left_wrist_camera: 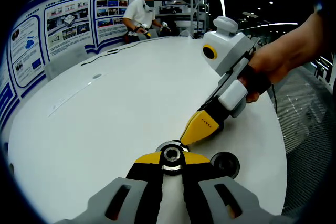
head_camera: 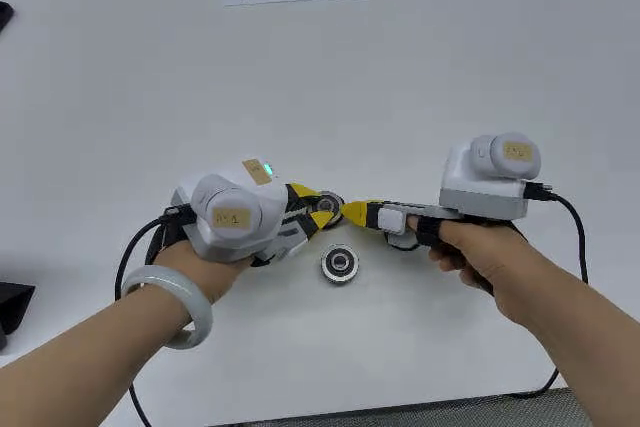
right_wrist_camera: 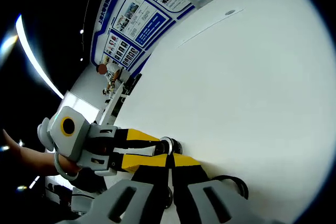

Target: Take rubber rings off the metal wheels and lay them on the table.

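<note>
White table [head_camera: 420, 87], frame centre — the left gripper [head_camera: 320, 210] is clamped on a metal wheel [head_camera: 331, 203], just left of the right gripper [head_camera: 352, 212], whose jaws are together and touch its rim — second wheel [head_camera: 340, 264] lies just below.

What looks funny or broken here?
Nothing looks broken or spilled. One wheel lies flat on the table. The left tool pinches a second wheel, and the right tool tip meets it.
</note>
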A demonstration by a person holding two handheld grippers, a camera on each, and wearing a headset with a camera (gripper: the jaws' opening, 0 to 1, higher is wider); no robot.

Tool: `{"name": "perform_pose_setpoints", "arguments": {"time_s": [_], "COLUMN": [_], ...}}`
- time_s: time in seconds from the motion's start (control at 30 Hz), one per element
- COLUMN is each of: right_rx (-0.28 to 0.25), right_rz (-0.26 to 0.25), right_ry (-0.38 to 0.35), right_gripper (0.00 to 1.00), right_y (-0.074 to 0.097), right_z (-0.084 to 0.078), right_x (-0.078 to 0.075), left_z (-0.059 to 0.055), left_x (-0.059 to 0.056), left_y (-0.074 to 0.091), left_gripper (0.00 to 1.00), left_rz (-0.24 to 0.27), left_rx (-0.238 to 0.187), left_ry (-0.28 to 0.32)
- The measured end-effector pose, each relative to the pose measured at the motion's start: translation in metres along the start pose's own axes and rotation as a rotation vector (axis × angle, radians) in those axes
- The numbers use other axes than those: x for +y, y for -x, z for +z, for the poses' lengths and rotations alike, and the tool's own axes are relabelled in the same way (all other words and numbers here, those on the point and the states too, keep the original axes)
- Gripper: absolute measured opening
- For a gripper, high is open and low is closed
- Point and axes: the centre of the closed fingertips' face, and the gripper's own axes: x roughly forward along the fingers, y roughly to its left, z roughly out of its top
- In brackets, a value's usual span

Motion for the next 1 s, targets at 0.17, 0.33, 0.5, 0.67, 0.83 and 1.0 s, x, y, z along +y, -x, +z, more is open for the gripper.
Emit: {"name": "perform_pose_setpoints", "arguments": {"time_s": [0.17,0.33,0.5,0.67,0.83,1.0], "right_rx": [0.001,-0.005,-0.01,-0.008,-0.008,-0.008], "right_rz": [-0.004,-0.008,-0.002,0.006,0.018,0.026], "right_ry": [0.025,0.043,0.047,0.054,0.06,0.063], "right_gripper": [0.02,0.02,0.02,0.02,0.02,0.02], "right_y": [0.001,0.001,0.001,0.001,0.0,-0.001], "right_z": [0.001,0.001,0.002,0.003,0.004,0.005], "right_x": [0.003,0.006,0.009,0.01,0.014,0.017], "left_z": [0.0,0.0,0.0,0.0,0.0,0.0], "left_x": [0.0,0.0,0.0,0.0,0.0,0.0], "left_y": [0.0,0.0,0.0,0.0,0.0,0.0], "left_gripper": [0.13,0.13,0.13,0.13,0.13,0.13], "left_rz": [-0.001,-0.001,0.0,-0.002,-0.003,-0.003], "left_rx": [0.0,0.002,0.003,0.003,0.003,0.005], "left_ry": [0.0,-0.001,-0.002,-0.005,-0.008,-0.009]}}
